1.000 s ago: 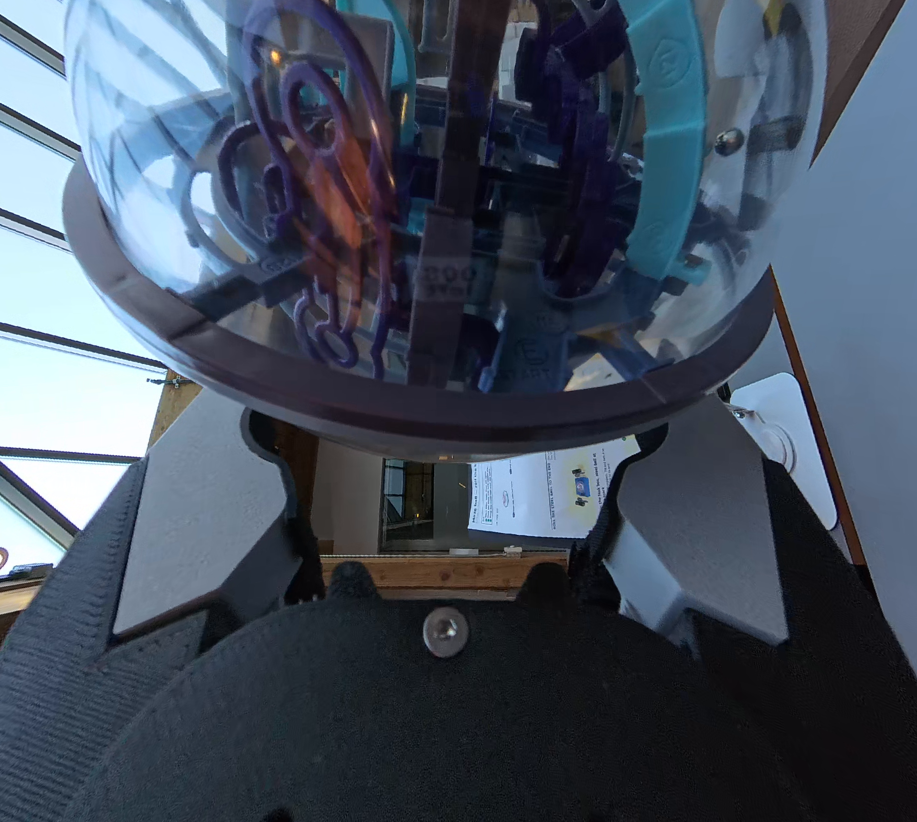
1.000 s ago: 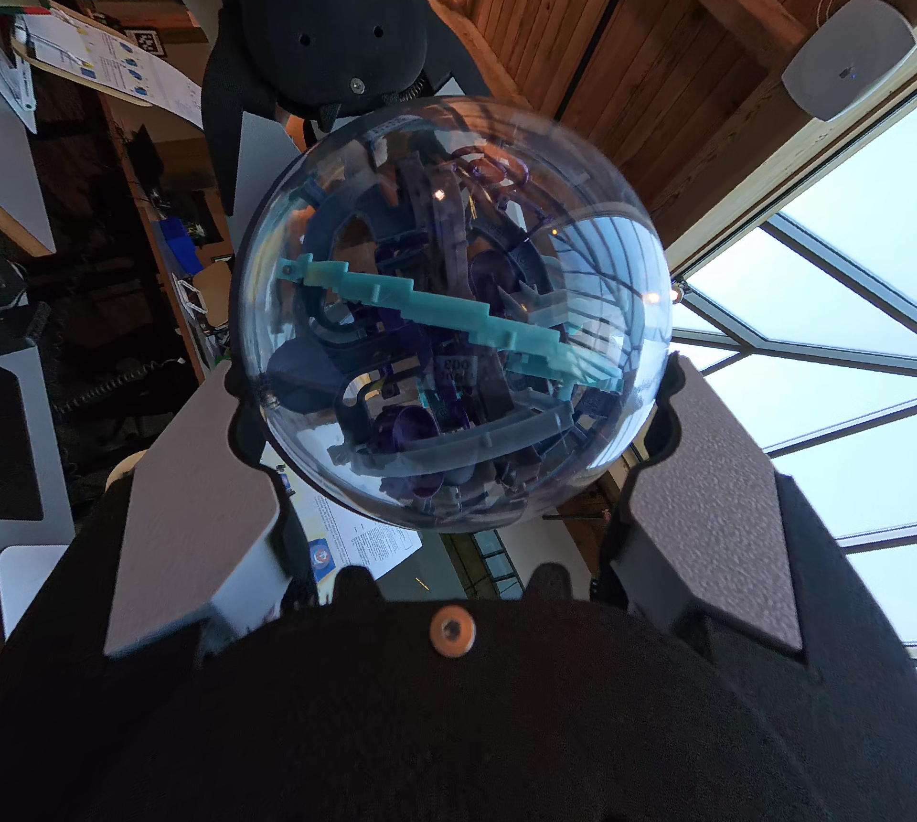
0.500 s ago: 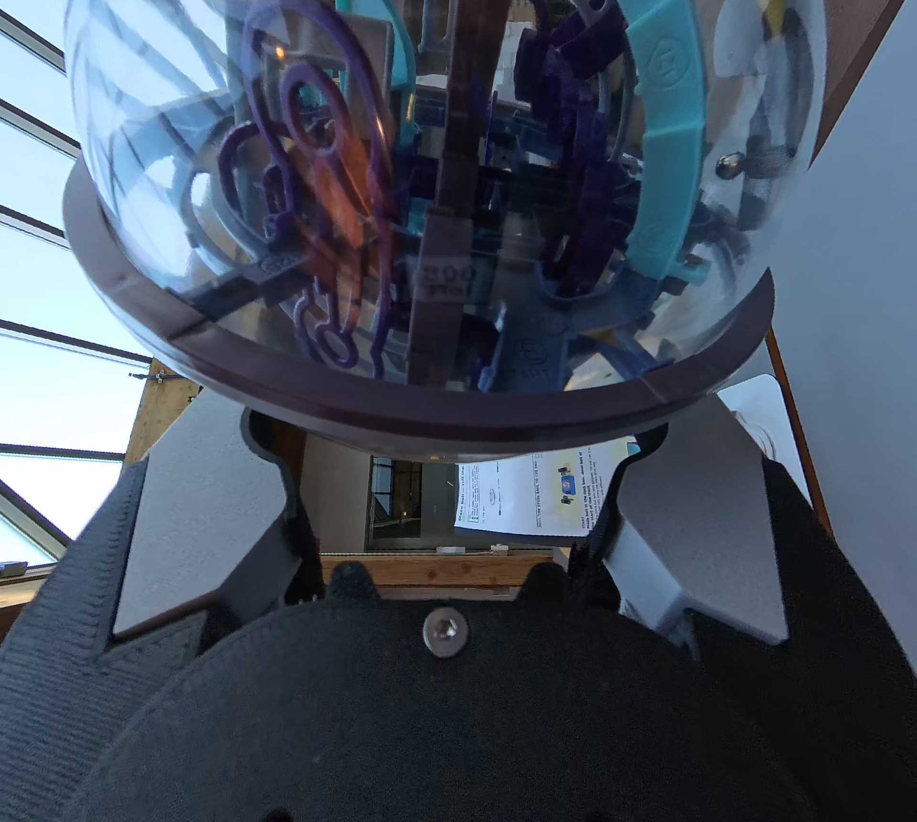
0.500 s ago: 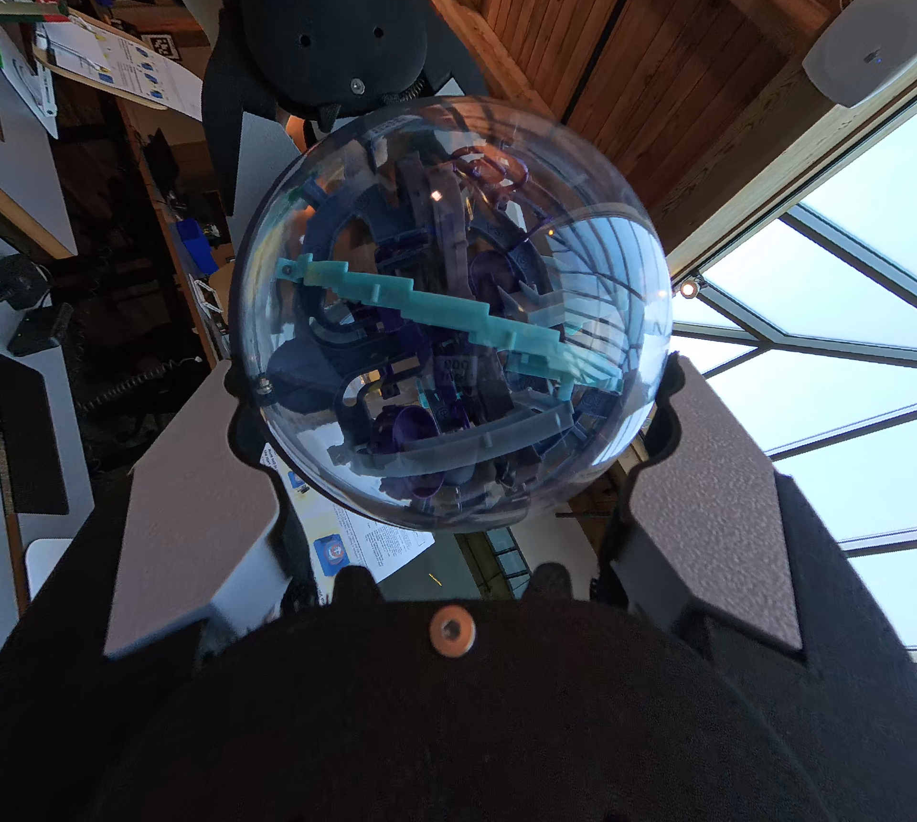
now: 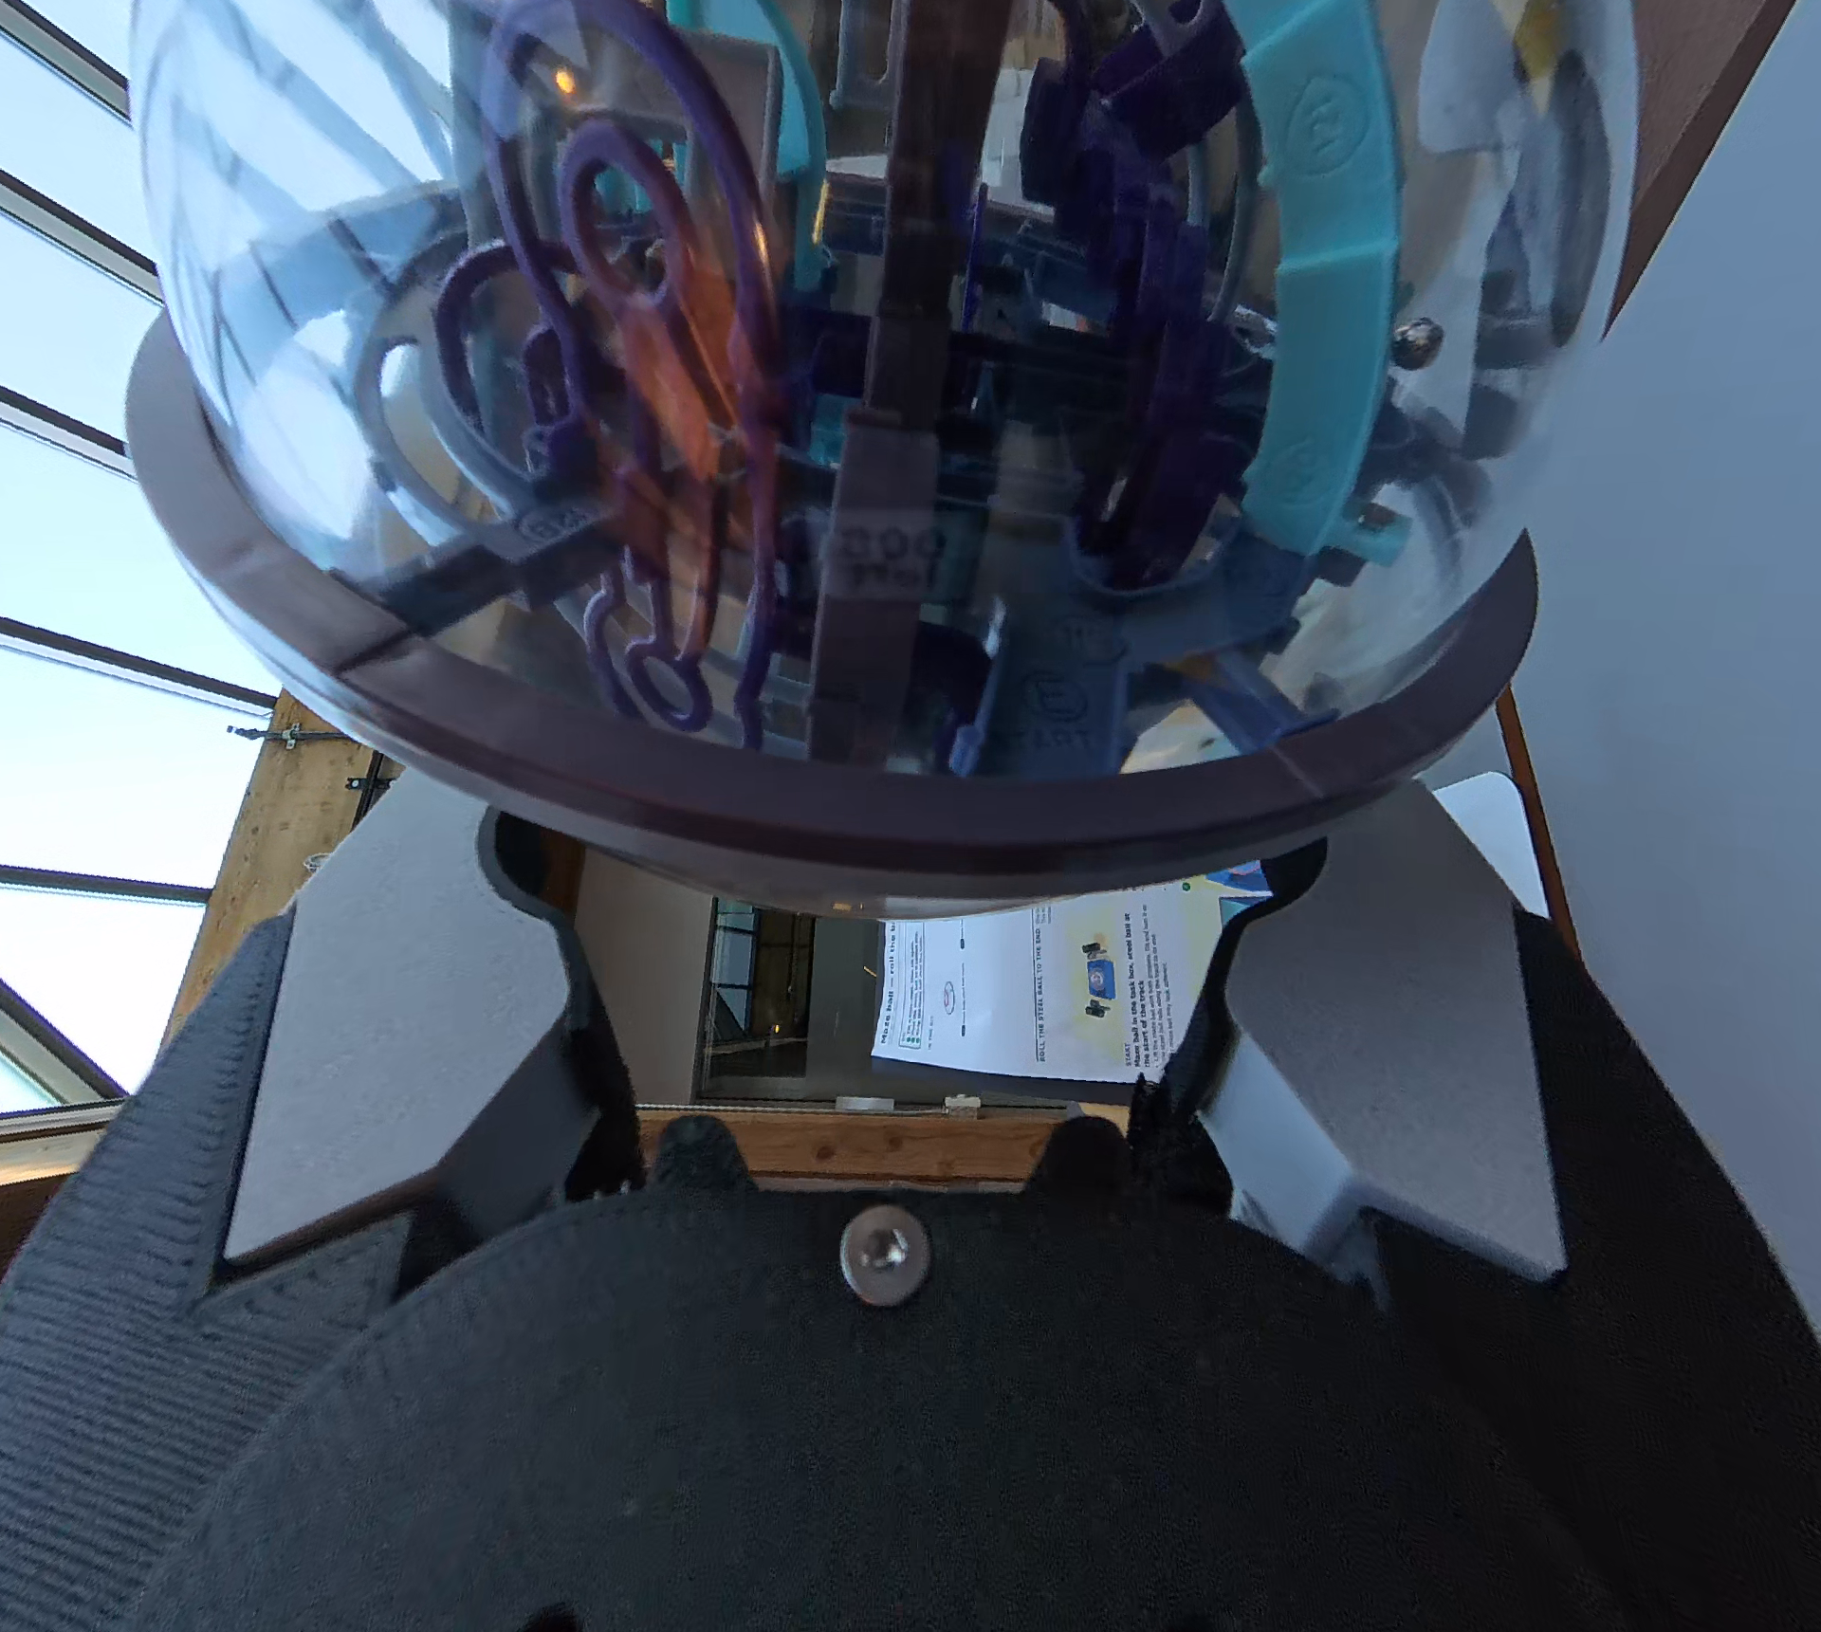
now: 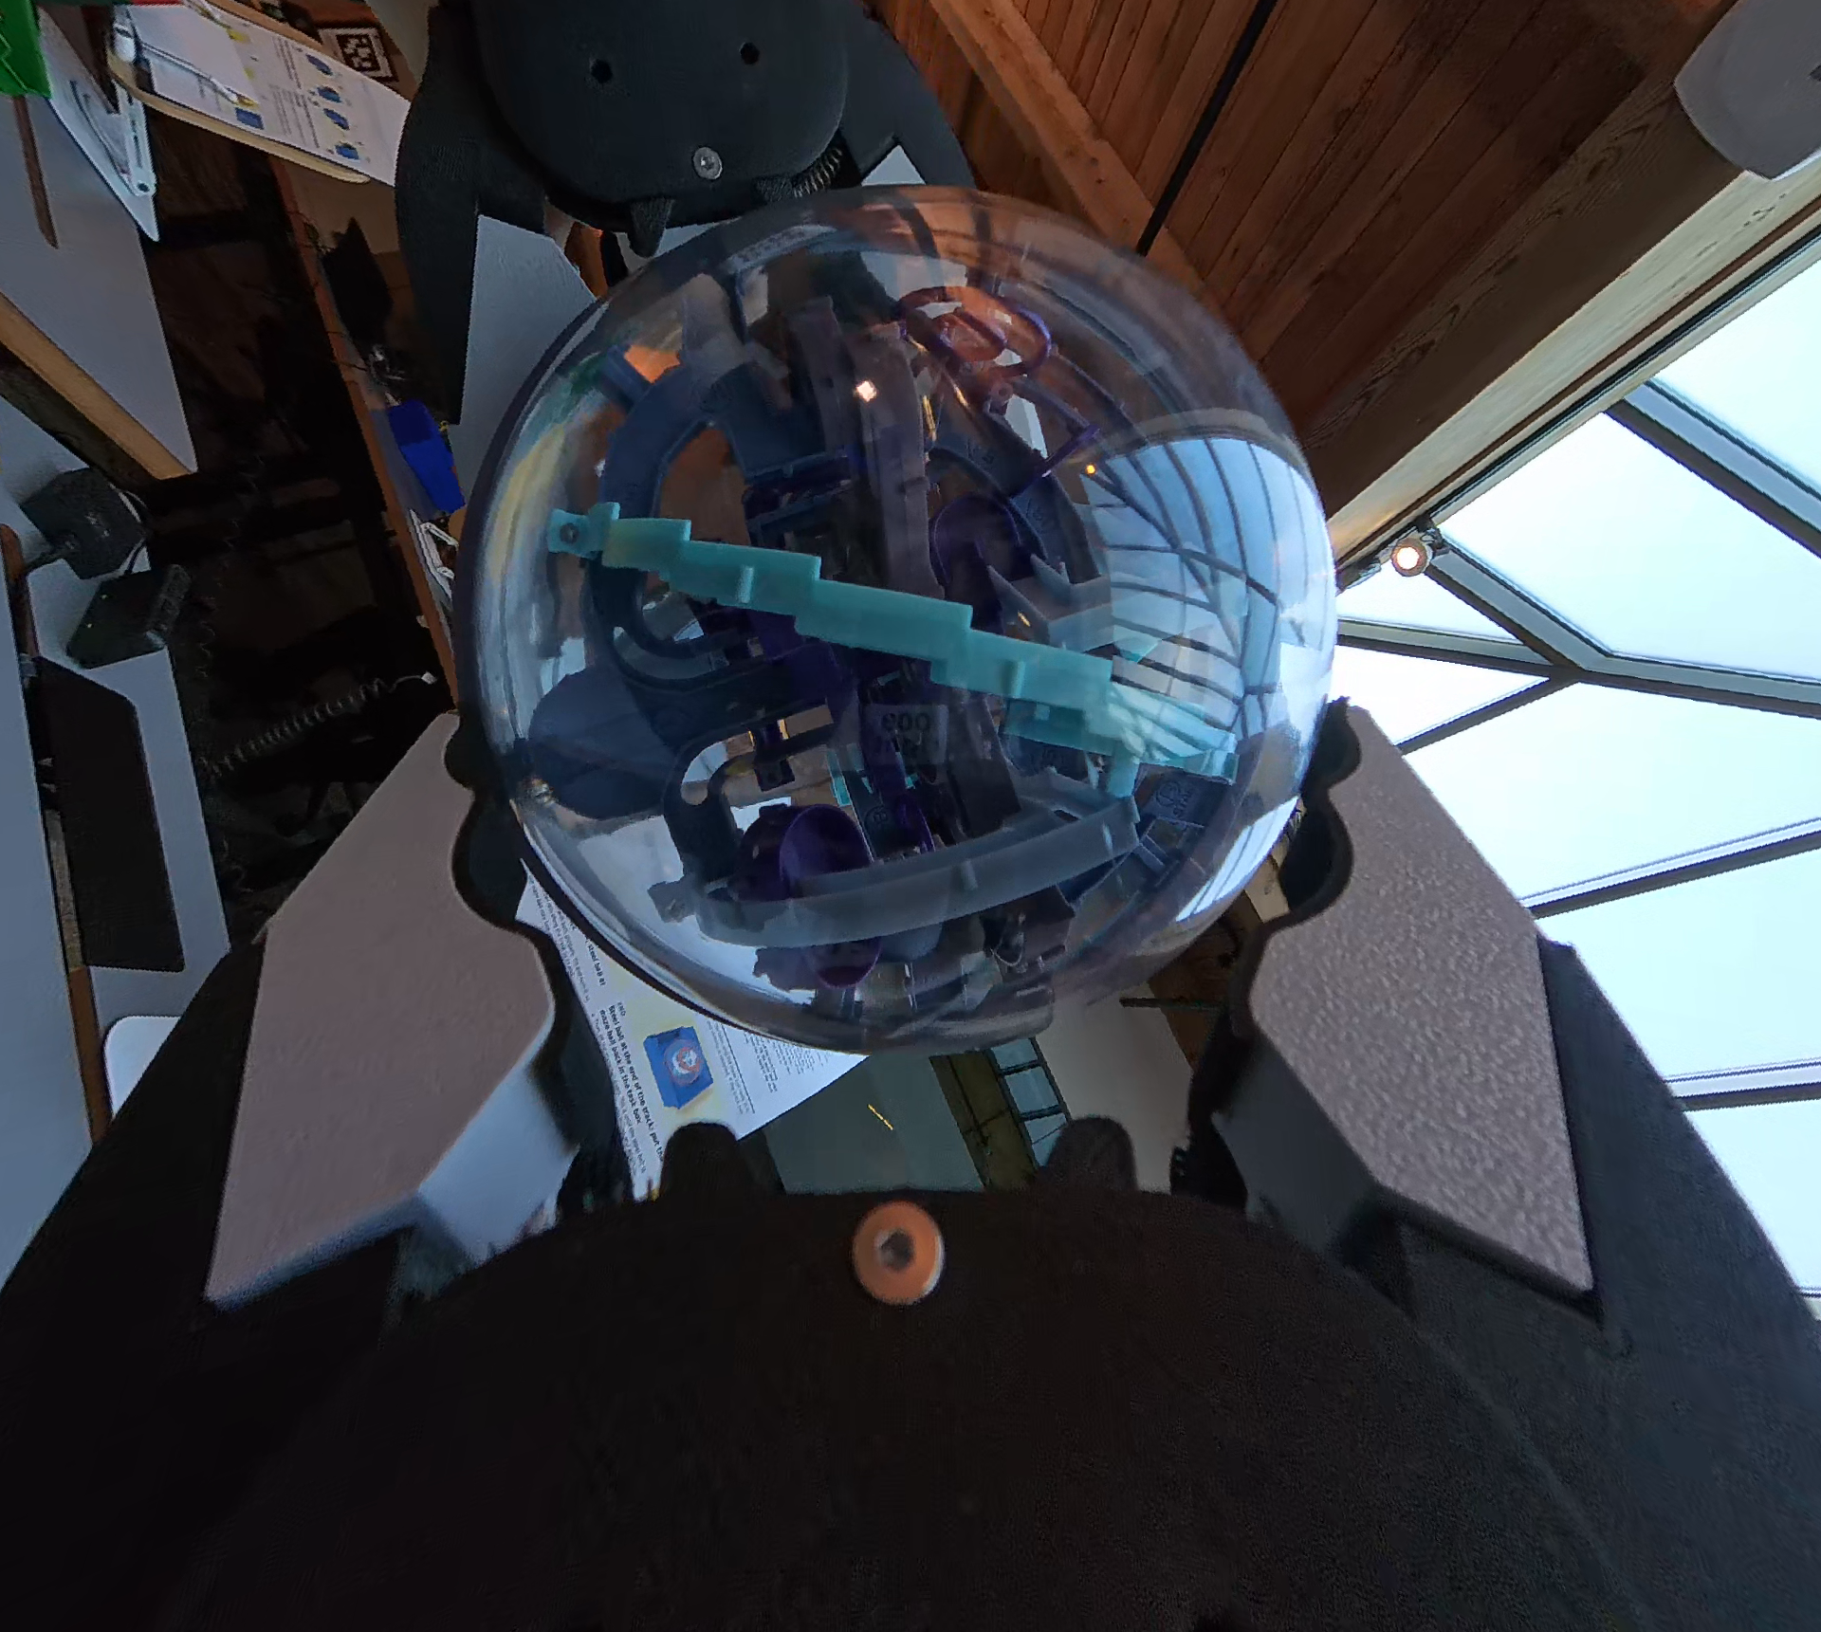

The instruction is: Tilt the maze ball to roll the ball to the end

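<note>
Between both clenched tools (image 5: 902, 856) (image 6: 897, 806): maze ball (image 6: 897, 619); steel ball (image 5: 1417, 341) clear only left view.

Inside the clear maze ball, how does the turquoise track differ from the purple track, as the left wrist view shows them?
The turquoise track is one broad, flat arc; the purple track is thin rails bent into loops. The steel ball lies just beside the turquoise track, far from the purple track. Both sit inside the maze ball.
</note>
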Demonstrator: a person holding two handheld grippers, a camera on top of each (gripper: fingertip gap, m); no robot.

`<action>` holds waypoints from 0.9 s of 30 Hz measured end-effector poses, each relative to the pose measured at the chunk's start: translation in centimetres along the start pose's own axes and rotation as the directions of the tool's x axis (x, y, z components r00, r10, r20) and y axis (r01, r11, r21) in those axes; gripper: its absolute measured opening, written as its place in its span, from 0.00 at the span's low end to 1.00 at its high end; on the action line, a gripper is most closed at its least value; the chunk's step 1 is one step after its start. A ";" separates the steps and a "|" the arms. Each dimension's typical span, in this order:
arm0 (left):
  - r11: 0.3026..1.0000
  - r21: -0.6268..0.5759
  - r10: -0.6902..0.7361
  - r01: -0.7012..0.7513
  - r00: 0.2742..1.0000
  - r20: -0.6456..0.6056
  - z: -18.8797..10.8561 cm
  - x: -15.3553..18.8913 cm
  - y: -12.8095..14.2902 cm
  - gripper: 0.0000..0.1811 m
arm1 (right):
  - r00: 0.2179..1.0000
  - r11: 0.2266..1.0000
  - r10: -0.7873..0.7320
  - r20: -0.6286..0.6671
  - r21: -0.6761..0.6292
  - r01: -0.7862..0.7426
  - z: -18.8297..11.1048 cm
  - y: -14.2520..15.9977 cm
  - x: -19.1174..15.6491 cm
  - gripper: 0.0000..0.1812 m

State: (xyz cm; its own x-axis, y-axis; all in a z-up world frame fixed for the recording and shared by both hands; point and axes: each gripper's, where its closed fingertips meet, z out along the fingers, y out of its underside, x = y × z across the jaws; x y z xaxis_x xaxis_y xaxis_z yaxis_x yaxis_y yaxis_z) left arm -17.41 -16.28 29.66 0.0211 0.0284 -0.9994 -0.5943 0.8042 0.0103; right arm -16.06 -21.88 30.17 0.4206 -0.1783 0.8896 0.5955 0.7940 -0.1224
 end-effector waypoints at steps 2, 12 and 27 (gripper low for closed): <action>1.000 0.001 -0.003 0.003 1.000 0.002 0.0 0.0 0.0 0.81 | 1.000 1.000 -0.001 0.003 -0.002 0.001 0.0 0.0 0.0 0.86; 0.999 0.008 -0.041 0.041 0.999 -0.001 -0.1 0.4 0.3 0.82 | 0.999 1.000 0.007 0.039 -0.014 -0.006 0.2 0.0 -0.4 0.86; 0.995 0.017 -0.099 0.099 0.995 0.002 -0.1 1.3 0.9 0.82 | 0.995 0.999 0.015 0.096 -0.041 -0.011 0.6 0.3 -1.1 0.86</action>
State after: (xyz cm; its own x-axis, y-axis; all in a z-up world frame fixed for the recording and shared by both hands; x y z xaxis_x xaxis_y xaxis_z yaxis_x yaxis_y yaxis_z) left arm -17.96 -15.58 28.37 0.0820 -0.0503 -0.9954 -0.5752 0.8132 -0.0885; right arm -16.73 -21.09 29.38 0.3616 -0.1101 0.9258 0.6185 0.7714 -0.1498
